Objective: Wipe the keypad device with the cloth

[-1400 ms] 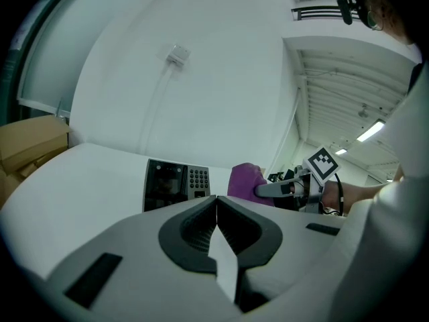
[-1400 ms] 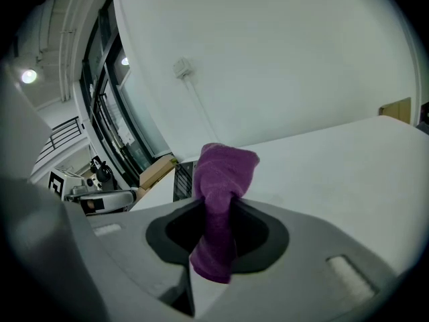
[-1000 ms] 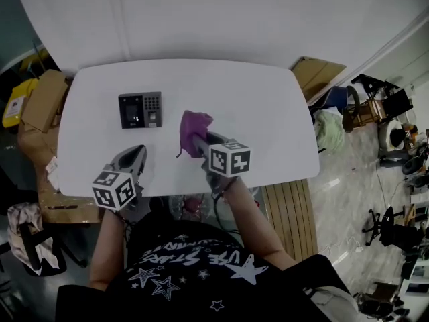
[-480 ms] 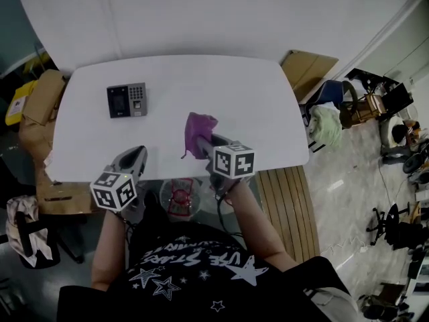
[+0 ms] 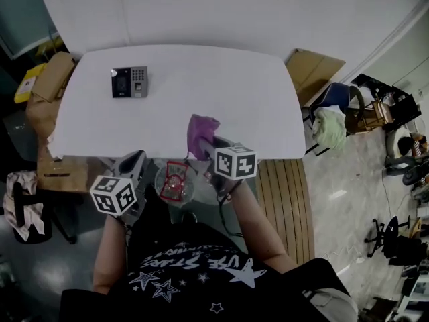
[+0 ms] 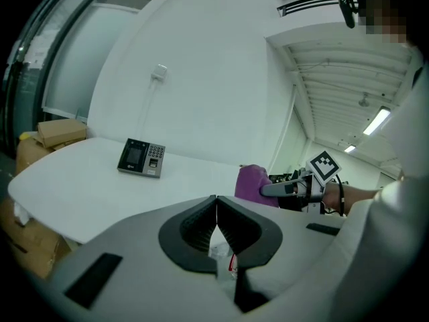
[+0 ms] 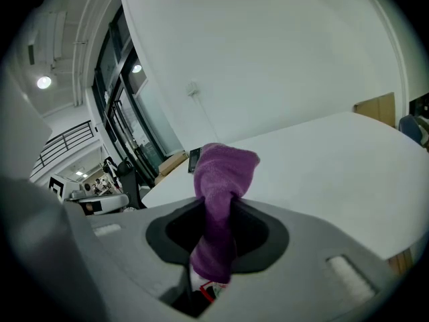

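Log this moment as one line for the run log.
right gripper: shut on cloth | left gripper: shut, empty | keypad: on table, far left, apart from cloth

I see a white table (image 5: 221, 92), cardboard boxes (image 5: 47, 89) at its left end, a slatted wooden board (image 5: 281, 200) on the floor to its right, and a clear tub (image 5: 175, 185) just past its near edge.

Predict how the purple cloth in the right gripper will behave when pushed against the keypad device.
Probably floppy: the cloth bunches and folds where the right gripper pinches it. Likely light, a small wad held by one pinch. Its fuzzy nap should drag, not slide, on the keypad device.
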The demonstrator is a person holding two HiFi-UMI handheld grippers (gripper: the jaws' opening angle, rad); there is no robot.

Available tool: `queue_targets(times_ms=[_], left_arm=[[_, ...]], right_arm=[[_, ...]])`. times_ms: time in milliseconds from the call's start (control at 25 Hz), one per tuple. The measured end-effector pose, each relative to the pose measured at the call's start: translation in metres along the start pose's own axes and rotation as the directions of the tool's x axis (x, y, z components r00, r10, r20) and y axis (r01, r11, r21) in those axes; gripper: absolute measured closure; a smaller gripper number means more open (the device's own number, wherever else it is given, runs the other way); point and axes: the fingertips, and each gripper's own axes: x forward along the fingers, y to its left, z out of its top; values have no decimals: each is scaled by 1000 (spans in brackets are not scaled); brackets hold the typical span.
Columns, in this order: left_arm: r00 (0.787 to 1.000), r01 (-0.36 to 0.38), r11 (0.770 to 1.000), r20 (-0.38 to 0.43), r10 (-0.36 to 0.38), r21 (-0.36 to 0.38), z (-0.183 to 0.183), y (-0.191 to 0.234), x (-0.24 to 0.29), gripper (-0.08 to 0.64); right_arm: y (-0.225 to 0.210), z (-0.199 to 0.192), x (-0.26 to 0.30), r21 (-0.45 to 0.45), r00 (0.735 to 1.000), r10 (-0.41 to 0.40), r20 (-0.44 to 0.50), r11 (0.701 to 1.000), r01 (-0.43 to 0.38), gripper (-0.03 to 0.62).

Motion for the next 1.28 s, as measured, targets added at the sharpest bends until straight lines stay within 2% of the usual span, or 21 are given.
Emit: queue_targets(times_ms=[200,600,1280], left_arm=[[1000,-17,1000,-19,17,7,-11,-5,-11,551],[1000,-13,1000,-19,13,-13,-28,-1,-26,551],[999,49,999,5,-49,24,-61,-14,-124,551]], right_arm=[[0,-11,-7,33,1000,7,7,999,-8,494],[12,-27,-4,18,1000,0,-28,1000,0,494],[103,-82,-55,-22,1000,-17,-2,1000,17,494]])
